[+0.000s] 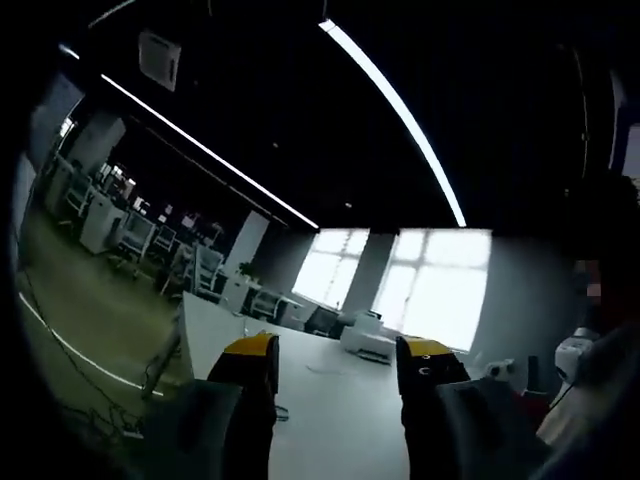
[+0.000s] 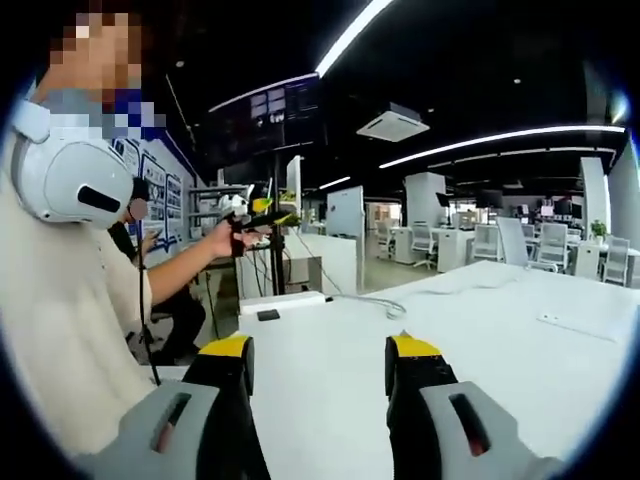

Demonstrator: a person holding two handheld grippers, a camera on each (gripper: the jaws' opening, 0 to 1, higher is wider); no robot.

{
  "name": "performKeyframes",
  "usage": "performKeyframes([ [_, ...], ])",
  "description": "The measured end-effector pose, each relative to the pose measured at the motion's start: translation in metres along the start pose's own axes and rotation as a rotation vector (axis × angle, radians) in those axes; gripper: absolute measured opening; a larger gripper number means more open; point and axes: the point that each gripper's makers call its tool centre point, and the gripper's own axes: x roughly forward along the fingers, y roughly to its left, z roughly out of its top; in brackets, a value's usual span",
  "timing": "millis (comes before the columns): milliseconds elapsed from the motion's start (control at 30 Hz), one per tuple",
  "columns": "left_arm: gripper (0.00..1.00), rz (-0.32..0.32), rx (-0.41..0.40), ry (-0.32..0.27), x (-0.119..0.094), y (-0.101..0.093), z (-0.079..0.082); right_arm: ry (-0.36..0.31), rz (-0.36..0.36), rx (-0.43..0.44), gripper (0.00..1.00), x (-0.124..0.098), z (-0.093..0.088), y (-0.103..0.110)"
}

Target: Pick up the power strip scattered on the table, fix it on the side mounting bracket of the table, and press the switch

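Right gripper view: the right gripper [image 2: 318, 365] stands nearest, its yellow-tipped jaws set wide apart with nothing between them, above the white table [image 2: 500, 330]; farther along the tabletop lie a white power strip [image 2: 283, 300] with a small black object [image 2: 268, 314] just beside it and a white cable [image 2: 375, 303] trailing off, and to the left a person's hand [image 2: 225, 238] holds another gripper aloft. Left gripper view: the left gripper [image 1: 335, 365], jaws likewise wide and empty, points across a white table [image 1: 330, 420] toward a white box-shaped device [image 1: 368, 340] and bright windows [image 1: 400, 280] beyond.
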Motion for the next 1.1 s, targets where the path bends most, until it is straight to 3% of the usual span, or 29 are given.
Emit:
performKeyframes([
  [133,0.53,0.009,0.021,-0.006,-0.007,-0.01,-0.002,-0.006,-0.028,-0.006,0.49,-0.012,-0.001,-0.001],
  [367,0.59,0.087,0.145,0.001,-0.017,-0.033,-0.017,-0.038,-0.134,-0.017,0.5,-0.043,-0.001,-0.01],
  [567,0.63,0.062,0.129,-0.011,-0.018,-0.052,-0.023,-0.055,-0.203,-0.03,0.5,-0.066,-0.004,-0.017],
  [733,0.64,0.057,0.175,0.005,-0.017,-0.069,-0.037,-0.08,-0.282,-0.029,0.5,-0.092,-0.005,-0.024],
  [867,0.65,0.062,0.207,-0.022,-0.017,-0.078,-0.044,-0.096,-0.331,-0.038,0.5,-0.107,-0.004,-0.027],
  [1100,0.66,0.085,0.264,-0.014,-0.017,-0.088,-0.063,-0.105,-0.412,-0.055,0.5,-0.128,-0.002,-0.034],
])
